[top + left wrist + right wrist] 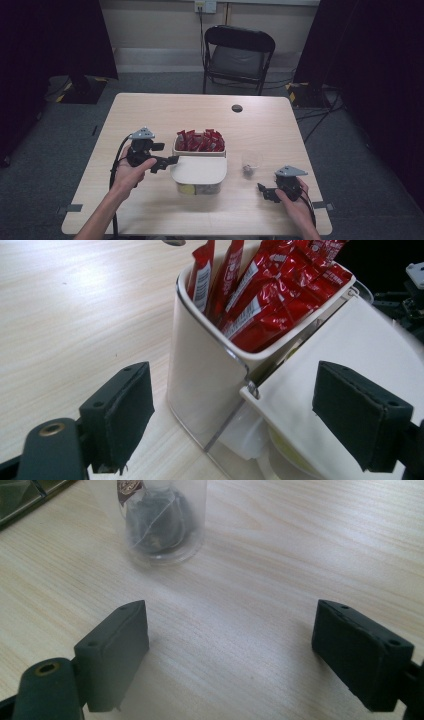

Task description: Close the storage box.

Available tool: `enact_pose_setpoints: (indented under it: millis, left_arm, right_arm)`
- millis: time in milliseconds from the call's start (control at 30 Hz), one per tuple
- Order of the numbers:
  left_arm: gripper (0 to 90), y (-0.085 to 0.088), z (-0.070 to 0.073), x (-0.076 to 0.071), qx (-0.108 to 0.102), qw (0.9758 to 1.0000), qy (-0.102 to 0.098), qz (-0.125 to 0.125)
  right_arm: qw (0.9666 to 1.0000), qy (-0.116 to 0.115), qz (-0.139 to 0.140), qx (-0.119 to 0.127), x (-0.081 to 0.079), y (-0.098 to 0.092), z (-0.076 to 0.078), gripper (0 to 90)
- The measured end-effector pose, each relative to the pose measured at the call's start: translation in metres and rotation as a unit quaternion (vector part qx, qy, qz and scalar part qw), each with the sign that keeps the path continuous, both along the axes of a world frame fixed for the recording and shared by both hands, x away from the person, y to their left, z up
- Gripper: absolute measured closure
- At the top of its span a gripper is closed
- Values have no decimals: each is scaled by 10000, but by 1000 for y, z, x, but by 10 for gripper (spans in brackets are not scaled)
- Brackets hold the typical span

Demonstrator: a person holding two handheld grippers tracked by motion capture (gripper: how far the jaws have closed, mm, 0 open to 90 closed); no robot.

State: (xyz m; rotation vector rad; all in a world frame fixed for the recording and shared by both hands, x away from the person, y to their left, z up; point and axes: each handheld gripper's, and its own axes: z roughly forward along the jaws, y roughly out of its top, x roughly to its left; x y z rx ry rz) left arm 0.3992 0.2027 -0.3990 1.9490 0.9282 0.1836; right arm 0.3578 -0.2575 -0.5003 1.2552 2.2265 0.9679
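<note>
Approach appears to be the step in hand: left tool [172, 160], released, straddles the white container [210, 385] of red sachets [270, 295] at mid-counter [150, 107], right tool [261, 189], released, faces the clear cup [162, 517] at near right; closure likely next.

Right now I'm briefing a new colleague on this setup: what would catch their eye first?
The bright red packets standing in the white container at the table's middle stand out first. The left tool is open beside that container, while the right tool is open just short of a clear cup holding a tea bag.
</note>
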Motion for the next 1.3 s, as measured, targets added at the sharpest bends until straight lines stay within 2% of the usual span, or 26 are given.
enact_pose_setpoints:
  millis: [33,67,167,200,333,467,567,600,800,867,967,1033,1133,1167,1233,1300]
  left_arm:
    - [160,0,0,0,0,10000,0,0]
    - [160,1,-2,-1,117,9999,15,5]
    - [155,5,-8,-2,5,9999,114,1]
    - [155,6,-7,-2,87,9999,74,10]
    - [160,12,-3,-6,48,10000,-20,29]
    - [160,28,-5,-8,3,9996,-120,242]
    - [160,43,-10,-8,44,9987,-73,512]
    - [160,48,-12,-8,140,9983,-63,559]
    - [158,70,-34,-10,354,9957,172,834]
    - [159,74,-40,-10,527,9936,305,949]
    - [159,82,-50,-10,551,9915,422,1099]
    - [158,83,-54,-10,726,9900,470,1112]
    - [158,81,-64,-11,958,9877,400,1172]
    - [159,79,-67,-12,1014,9875,397,1139]
    - [159,76,-73,-13,1250,9855,395,1079]
    - [159,71,-80,-15,1391,9839,356,1069]
  right_arm:
    - [10000,0,1,-1,0,0,0,148]
    - [10000,0,1,-1,0,0,0,148]
    - [10000,0,-1,0,0,0,0,147]
    - [10000,0,-1,-1,0,0,0,147]
    - [10000,0,-1,-1,0,0,0,147]
    - [10000,-1,2,1,0,0,0,147]
    - [10000,0,-11,0,0,0,0,144]
    - [10000,-1,-10,-1,0,0,0,144]
    - [10000,-1,-12,-2,0,0,0,144]
    - [10000,-1,-11,-1,0,0,0,144]
    - [10000,-1,-11,-2,0,0,0,144]
    - [10000,-1,-13,-2,0,0,0,144]
    - [10000,-1,-13,-3,0,0,0,144]
    - [10000,-1,-12,-2,0,0,0,144]
    - [10000,-2,-11,-2,0,0,0,144]
    - [10000,-1,-12,-4,0,0,0,144]
